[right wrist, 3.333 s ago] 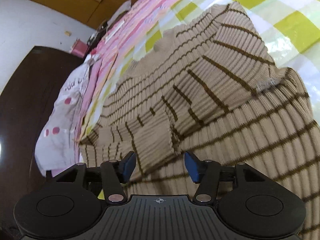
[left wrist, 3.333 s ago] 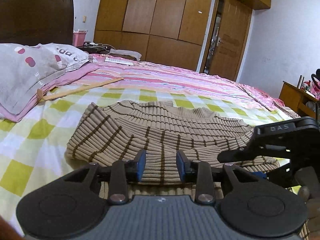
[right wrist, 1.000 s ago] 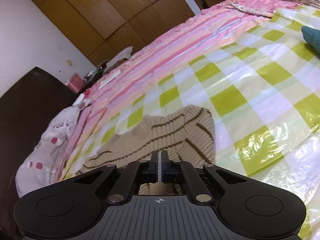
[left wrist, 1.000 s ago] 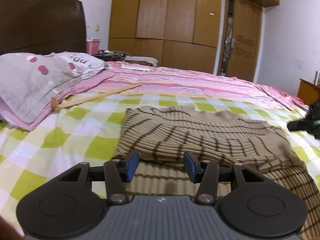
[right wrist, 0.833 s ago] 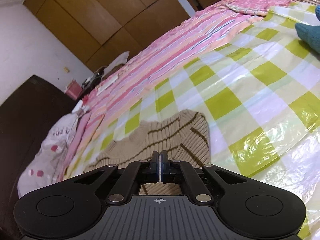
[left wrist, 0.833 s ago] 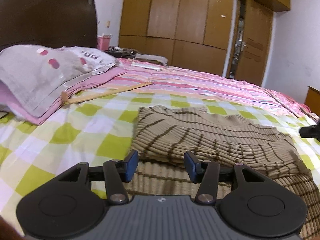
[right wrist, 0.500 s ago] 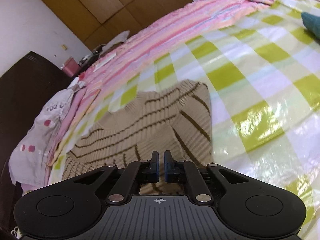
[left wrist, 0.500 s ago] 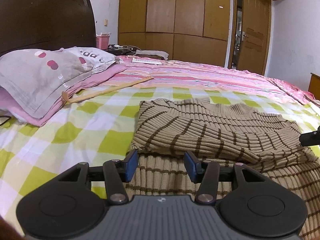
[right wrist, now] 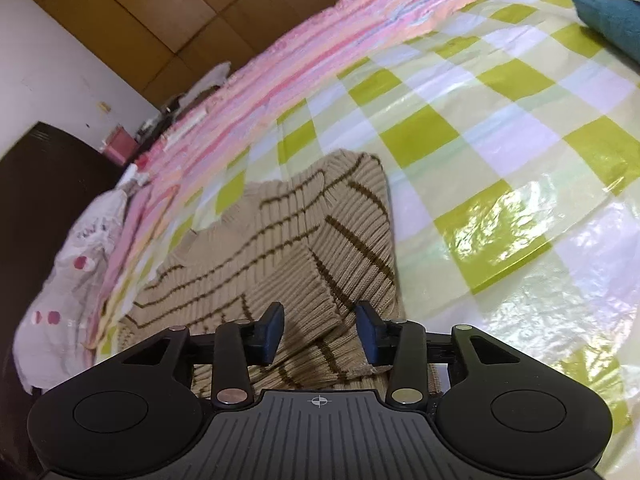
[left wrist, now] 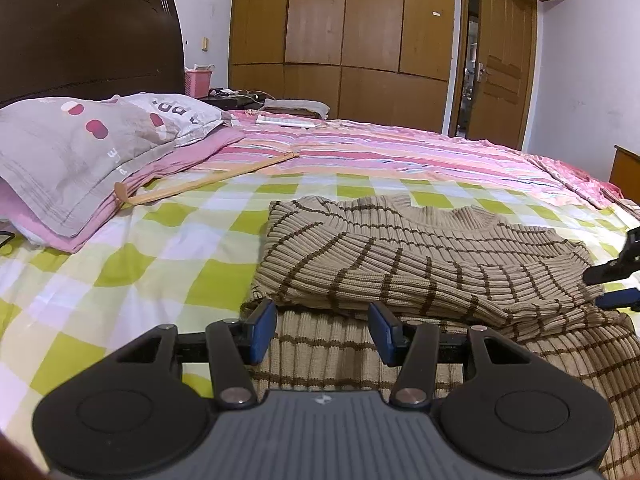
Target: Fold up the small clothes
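Note:
A tan ribbed sweater with dark brown stripes (left wrist: 420, 268) lies on the green-checked bedspread (left wrist: 160, 264), both sleeves folded in across its chest. My left gripper (left wrist: 322, 332) is open and empty, low over the sweater's lower left part. My right gripper (right wrist: 320, 330) is open and empty just above the folded sleeve cuff (right wrist: 316, 292) on the sweater (right wrist: 280, 248); its fingers also show at the right edge of the left wrist view (left wrist: 616, 280).
Grey and pink pillows (left wrist: 88, 148) and a thin wooden stick (left wrist: 200, 182) lie at the left by the dark headboard (left wrist: 80, 40). A teal garment (right wrist: 608, 16) lies far right. Pink striped bedding (left wrist: 400, 156), wardrobes and a door are behind.
My right gripper, shut on the sweater's sleeve a second ago, has laid it across the chest and opened. My left gripper stayed open and shifted slightly.

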Motion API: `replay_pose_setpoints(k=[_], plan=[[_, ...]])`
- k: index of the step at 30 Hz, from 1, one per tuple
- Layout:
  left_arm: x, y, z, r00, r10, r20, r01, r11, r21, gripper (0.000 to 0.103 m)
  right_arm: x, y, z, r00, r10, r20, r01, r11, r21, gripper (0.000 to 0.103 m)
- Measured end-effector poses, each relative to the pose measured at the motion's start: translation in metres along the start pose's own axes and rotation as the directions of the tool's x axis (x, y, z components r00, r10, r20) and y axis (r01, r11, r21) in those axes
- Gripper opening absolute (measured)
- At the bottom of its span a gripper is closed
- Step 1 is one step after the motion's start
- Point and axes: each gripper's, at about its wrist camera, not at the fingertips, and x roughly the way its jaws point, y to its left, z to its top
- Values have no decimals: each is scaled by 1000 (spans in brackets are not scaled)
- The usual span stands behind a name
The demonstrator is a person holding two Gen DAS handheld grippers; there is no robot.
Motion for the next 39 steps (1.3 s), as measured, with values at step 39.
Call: replay_pose_setpoints(k=[39], plan=[[-102,49,-15,956,-47,-291,66,996,57,55,-124,13,-92,987,50,-156,-93,953,-287,28]])
